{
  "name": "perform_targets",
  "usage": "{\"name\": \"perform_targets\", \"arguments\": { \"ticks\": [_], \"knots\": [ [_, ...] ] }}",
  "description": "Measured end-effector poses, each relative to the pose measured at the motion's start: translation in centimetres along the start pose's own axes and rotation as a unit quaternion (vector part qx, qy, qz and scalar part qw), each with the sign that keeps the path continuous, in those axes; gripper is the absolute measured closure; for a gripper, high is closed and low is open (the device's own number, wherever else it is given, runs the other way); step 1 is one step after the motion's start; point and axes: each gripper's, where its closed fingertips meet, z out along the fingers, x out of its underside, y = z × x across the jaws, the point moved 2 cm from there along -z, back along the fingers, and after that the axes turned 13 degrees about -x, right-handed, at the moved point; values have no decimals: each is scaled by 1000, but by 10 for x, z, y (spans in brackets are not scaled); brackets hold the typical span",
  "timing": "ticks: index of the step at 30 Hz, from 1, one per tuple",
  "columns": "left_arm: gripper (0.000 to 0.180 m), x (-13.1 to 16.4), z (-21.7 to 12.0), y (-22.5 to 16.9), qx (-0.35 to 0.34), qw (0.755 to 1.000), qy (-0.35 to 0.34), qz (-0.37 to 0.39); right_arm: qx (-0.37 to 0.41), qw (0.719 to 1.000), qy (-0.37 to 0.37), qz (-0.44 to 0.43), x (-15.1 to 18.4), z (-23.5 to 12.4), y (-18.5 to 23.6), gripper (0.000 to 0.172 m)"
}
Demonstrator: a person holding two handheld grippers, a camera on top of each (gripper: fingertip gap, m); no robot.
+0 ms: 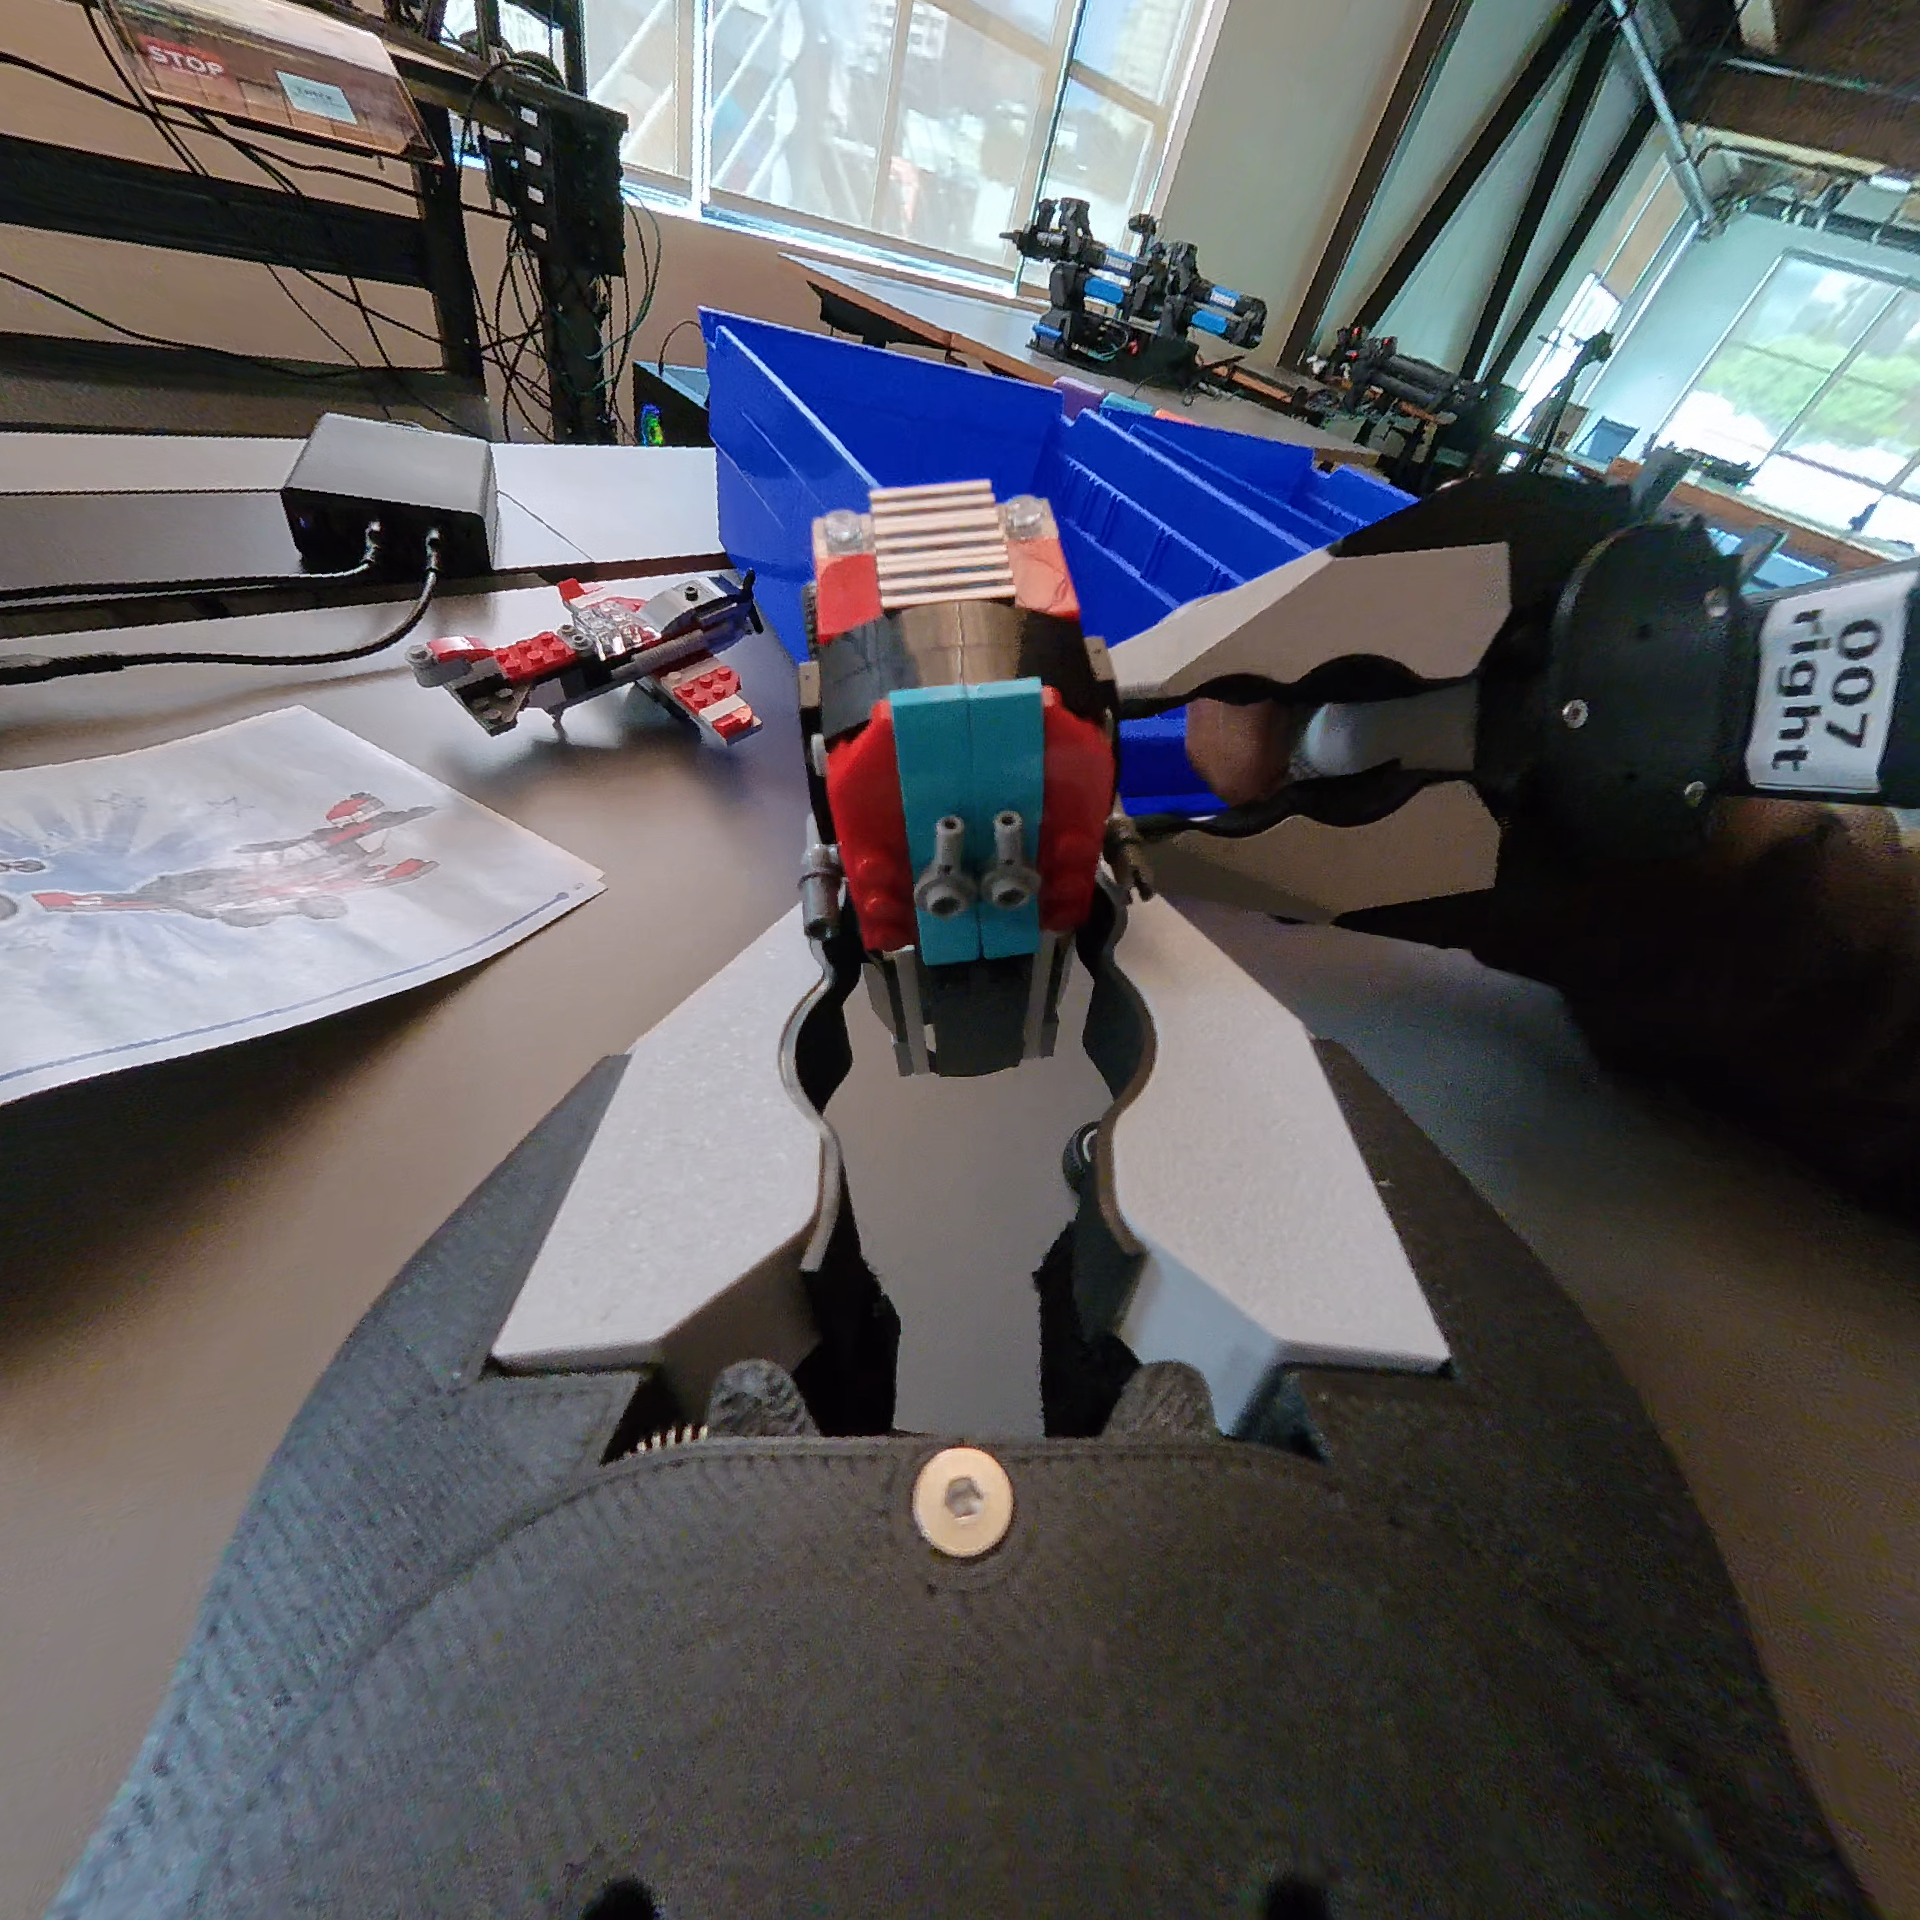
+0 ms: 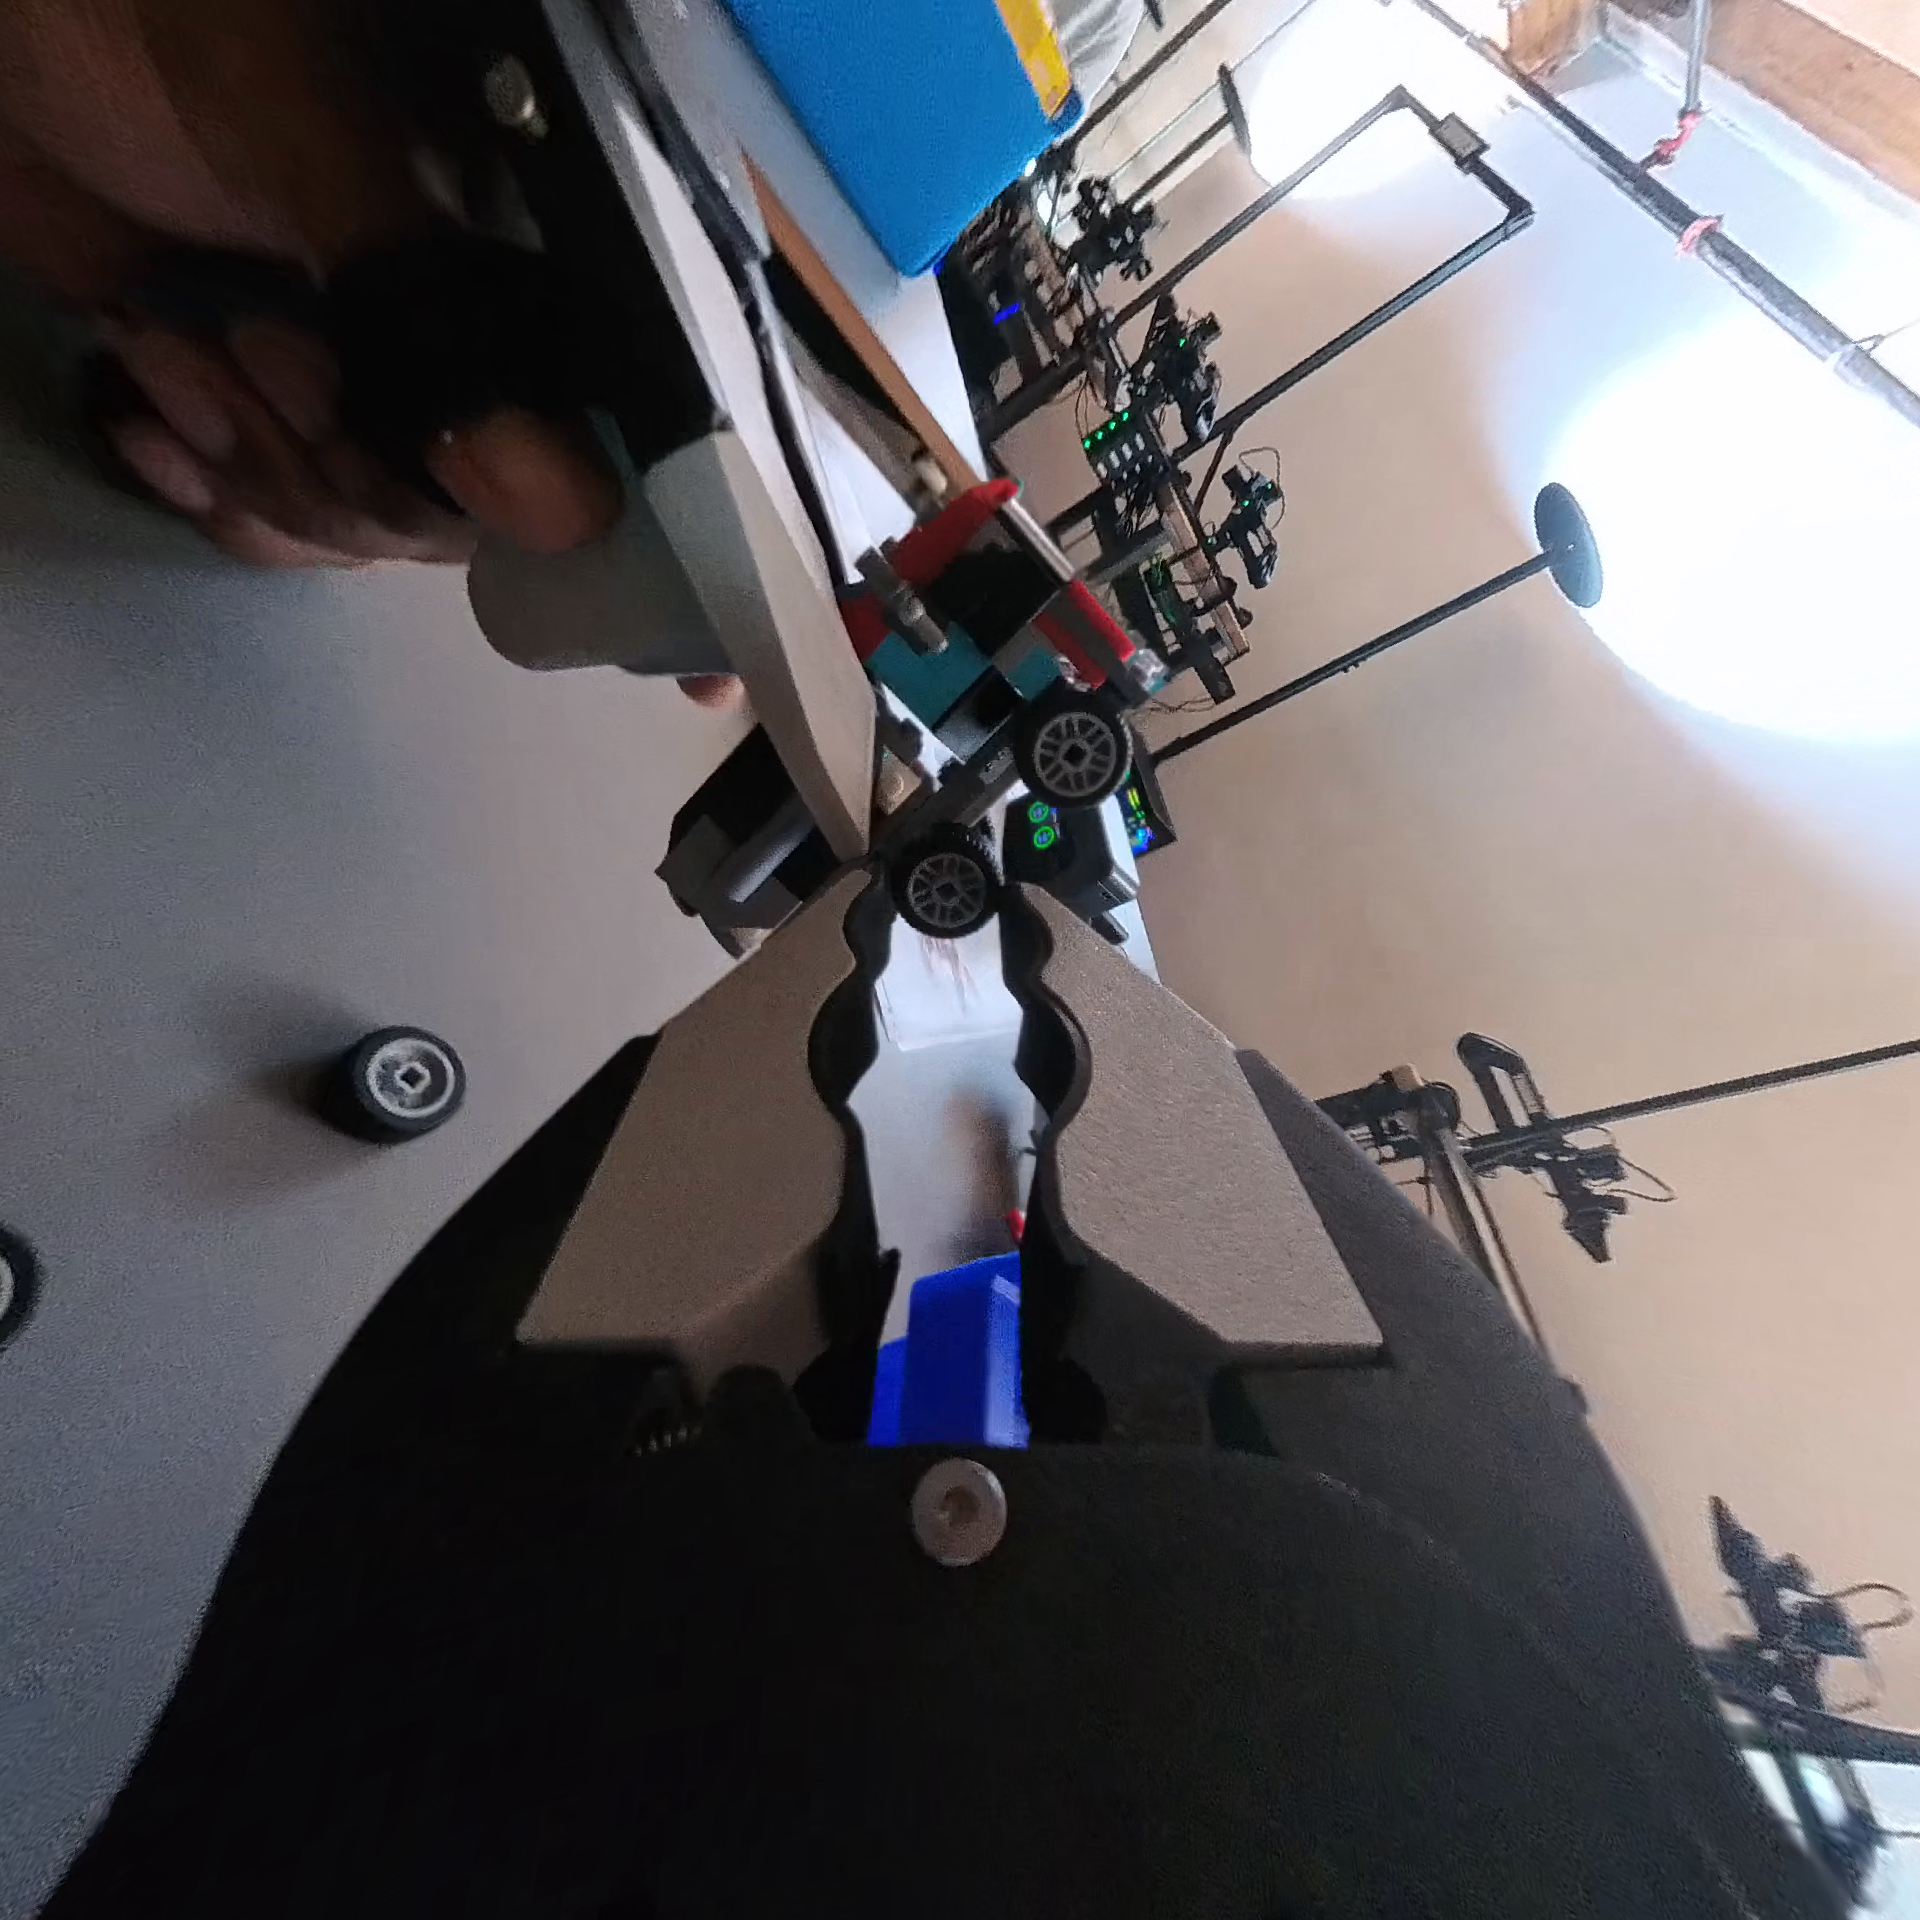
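Holding a brick-built toy truck [image 1: 961, 790] between its fingers, the left gripper [image 1: 971, 966] kept the model lifted above the grey table [image 1: 416, 1143]; the jaws stood rather wide and both fingers pressed on the truck's dark rear part, w/ the red and teal body pointing away from the camera. The right gripper [image 2: 940, 894] came from the side, its jaws narrow and closed around a small black wheel [image 2: 943, 881] w/ a grey rim, right at the truck's lower frame. From the right wrist view this wheel sat next to a second wheel [image 2: 1075, 750] already mounted on the same side, so I judge the gripped wheel was at or on its axle, but if it was fully pushed in I cannot tell.

As far as the views showed: body, grille and at least one wheel were in place. One loose wheel [image 2: 395, 1084] lay on the table well apart from the truck, and part of another round piece [image 2: 12, 1288] showed at the edge of that view, so some wheels were probably not yet fitted.

Around: a small red and grey brick plane [image 1: 587, 660] stood on the table near a printed instruction sheet [image 1: 239, 883], a blue bin [image 1: 987, 457] was behind the truck, and a black box [image 1: 390, 488] w/ cables sat farther to the left.
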Motion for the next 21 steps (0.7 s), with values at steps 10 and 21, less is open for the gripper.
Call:
{"name": "perform_targets", "arguments": {
  "ticks": [10,21],
  "knots": [
    [136,2,1,-1,1,1000,5,3,-16,997,62,-38,-2,1,2,151],
    [136,-3,-1,-7,55,998,-5,-40,-38,997,-39,62,-5,-5,0,151]
  ]
}}
